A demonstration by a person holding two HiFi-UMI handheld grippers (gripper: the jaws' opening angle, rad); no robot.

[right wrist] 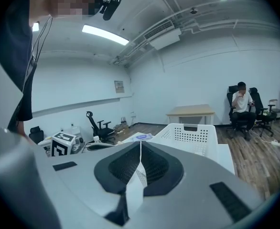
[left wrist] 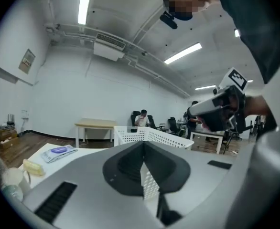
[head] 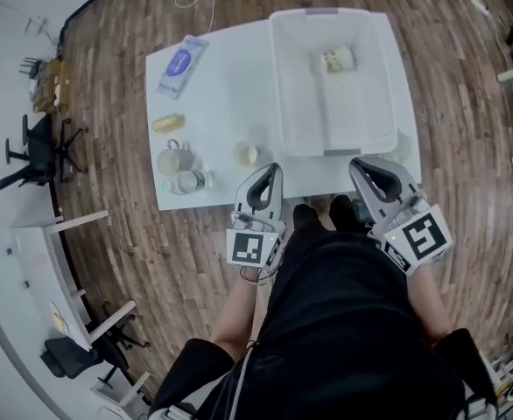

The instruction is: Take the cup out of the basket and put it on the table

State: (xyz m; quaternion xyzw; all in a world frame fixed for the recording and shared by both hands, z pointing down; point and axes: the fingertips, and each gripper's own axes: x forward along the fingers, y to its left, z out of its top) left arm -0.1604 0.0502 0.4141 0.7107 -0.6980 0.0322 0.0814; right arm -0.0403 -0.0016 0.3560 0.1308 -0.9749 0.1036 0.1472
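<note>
Item: cup [head: 246, 154], small and pale; stands upright on the white worktop [head: 221, 86], outside the basket, low centre of the head view, just beyond the left claw's tips and not touching them.

Basket [head: 278, 86]: white, perforated walls, on the right part of the worktop, upper centre of the frame; one pale object [head: 338, 59] lies on its floor near the far end, too small to tell what it is.

Left claw [head: 275, 170]: jaws pressed fully together, nothing between them; held clear of the worktop at its near edge, left of the basket's near corner.

Right claw [head: 356, 164]: jaws likewise closed tight and empty; at the near edge, below the basket's near right corner.

Other worktop contents, left side of the head view: mug [head: 171, 158] with handle; bottle [head: 189, 181] lying just beside it; yellow item [head: 168, 122] above them; blue packet [head: 182, 66] towards the far left corner.

Surroundings: wooden plank floor [head: 116, 77]; wooden table [right wrist: 191, 112] and seated person [right wrist: 242, 106] at the far wall in the right gripper view.
</note>
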